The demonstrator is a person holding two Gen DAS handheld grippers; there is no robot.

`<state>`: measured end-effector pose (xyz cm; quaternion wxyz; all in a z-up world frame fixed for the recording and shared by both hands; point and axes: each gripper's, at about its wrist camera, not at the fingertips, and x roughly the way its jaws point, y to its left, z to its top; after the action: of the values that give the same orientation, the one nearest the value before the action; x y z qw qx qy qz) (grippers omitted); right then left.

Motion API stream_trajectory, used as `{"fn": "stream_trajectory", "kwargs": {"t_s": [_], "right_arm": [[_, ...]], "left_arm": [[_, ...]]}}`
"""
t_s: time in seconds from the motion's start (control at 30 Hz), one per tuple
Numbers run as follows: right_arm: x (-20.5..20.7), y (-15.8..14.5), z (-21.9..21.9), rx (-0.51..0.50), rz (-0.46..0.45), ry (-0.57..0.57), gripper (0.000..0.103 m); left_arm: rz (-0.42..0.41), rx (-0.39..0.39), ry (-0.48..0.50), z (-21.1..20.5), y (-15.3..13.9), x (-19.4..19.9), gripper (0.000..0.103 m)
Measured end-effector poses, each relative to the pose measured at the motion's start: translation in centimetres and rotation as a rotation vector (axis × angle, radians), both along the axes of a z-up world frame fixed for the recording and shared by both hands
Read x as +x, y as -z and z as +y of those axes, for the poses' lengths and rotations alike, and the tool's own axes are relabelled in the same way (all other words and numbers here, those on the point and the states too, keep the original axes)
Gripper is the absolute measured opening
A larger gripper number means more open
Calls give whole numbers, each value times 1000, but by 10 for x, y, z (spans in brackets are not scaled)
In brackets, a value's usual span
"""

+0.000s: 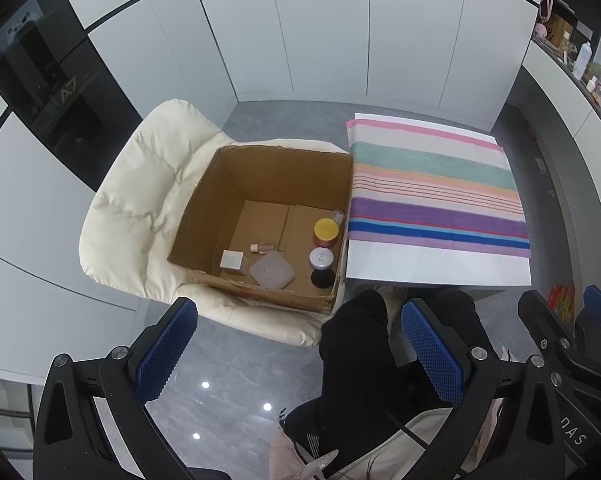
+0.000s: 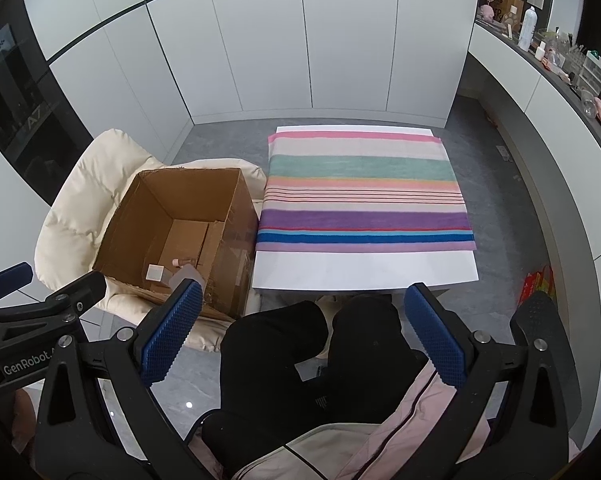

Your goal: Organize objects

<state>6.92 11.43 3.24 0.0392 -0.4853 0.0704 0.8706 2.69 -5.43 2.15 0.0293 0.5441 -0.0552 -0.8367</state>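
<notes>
At about nine o'clock from the seated person, a cream padded chair (image 1: 140, 208) carries an open cardboard box (image 1: 276, 176), and the small things sit on its floor: a little white cube (image 1: 232, 260) at the left, a small pinkish bottle (image 1: 261, 247) lying on its side just beyond it, a flat grey square case (image 1: 272, 270) in the middle, then at the right a yellow-lidded jar (image 1: 326, 231), a white-lidded jar (image 1: 321, 258) and a dark round item (image 1: 322, 279) nearest the camera. At twelve o'clock the white table (image 2: 364, 270) holds only a striped cloth (image 2: 364, 196) — nothing loose remains on it. By that, the gathering looks essentially done; I judge little is left, unless further items lie out of view. The left gripper (image 1: 300, 348) hangs well above the floor with fingers spread and nothing between them, and the right gripper (image 2: 304, 336) — over the person's knees at six o'clock — is likewise spread and empty.
</notes>
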Motion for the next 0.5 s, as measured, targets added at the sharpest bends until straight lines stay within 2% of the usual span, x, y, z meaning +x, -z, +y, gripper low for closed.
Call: {"fn": "stream_trajectory", "kwargs": {"t_s": [0.5], "right_arm": [[0,5,4,-3,-13,5,102]], "left_arm": [[-23,9,5,2,5,-2,103]]}}
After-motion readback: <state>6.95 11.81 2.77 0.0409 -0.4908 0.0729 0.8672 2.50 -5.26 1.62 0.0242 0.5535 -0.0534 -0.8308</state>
